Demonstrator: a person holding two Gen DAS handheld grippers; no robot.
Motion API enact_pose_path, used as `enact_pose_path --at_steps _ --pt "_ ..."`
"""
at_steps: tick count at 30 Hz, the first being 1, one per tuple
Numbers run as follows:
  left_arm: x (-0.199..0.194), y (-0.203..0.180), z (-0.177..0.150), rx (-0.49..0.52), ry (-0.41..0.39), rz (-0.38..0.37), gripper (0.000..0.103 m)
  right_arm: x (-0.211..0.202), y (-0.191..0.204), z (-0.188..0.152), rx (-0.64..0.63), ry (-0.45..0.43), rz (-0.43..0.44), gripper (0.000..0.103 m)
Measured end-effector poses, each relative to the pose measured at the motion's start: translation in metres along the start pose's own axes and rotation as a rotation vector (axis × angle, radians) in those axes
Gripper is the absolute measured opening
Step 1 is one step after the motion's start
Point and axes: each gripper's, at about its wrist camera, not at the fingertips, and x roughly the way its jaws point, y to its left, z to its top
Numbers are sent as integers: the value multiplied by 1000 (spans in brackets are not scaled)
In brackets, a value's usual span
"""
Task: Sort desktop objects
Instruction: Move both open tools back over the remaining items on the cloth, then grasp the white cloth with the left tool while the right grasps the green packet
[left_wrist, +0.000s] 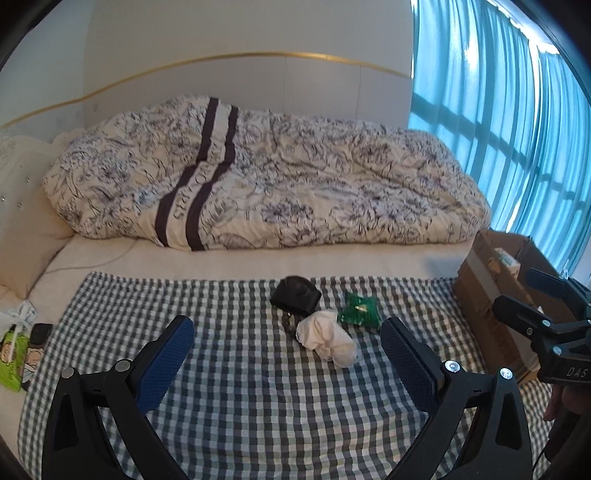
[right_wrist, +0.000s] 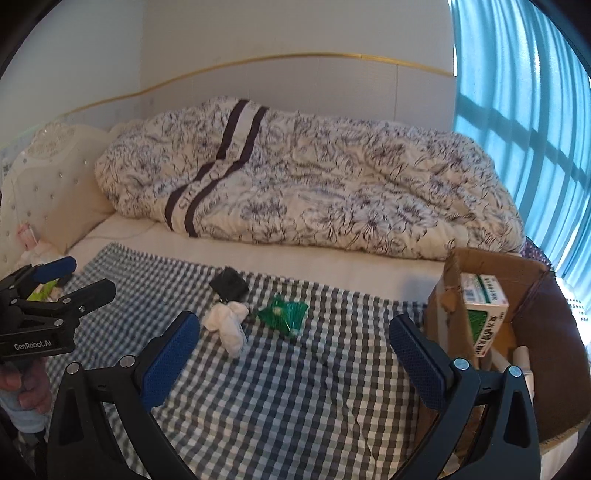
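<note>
On the checked cloth (left_wrist: 240, 387) (right_wrist: 295, 387) lie a black pouch (left_wrist: 295, 295) (right_wrist: 229, 285), a crumpled white cloth (left_wrist: 327, 338) (right_wrist: 229, 321) and a green foil packet (left_wrist: 360, 310) (right_wrist: 282, 313), close together. My left gripper (left_wrist: 288, 354) hovers open just short of the white cloth, nothing between its blue pads. My right gripper (right_wrist: 295, 350) is open too, nearer the cloth's right side, with the packet ahead of it. Each gripper shows at the edge of the other's view: the left gripper (right_wrist: 55, 288) and the right gripper (left_wrist: 535, 306).
An open cardboard box (left_wrist: 491, 295) (right_wrist: 454, 295) at the cloth's right end holds a white and green carton (right_wrist: 484, 314). A rumpled floral duvet (left_wrist: 277, 177) fills the back of the bed. Green packets and a dark item (left_wrist: 22, 350) lie off the cloth's left edge.
</note>
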Motion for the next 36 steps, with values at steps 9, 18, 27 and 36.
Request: enact_pose_path --at_steps 9,18,27,36 --pt "67 -14 -11 -6 87 -14 103 62 -13 -10 -2 73 10 103" --pt "132 -29 -23 -13 156 -40 103 116 -28 -19 -1 128 31 103" --pt "174 -32 -37 -30 189 -34 103 160 -34 -32 22 172 53 103" --pt "201 -32 -54 -7 210 3 68 189 -34 -39 40 198 75 103"
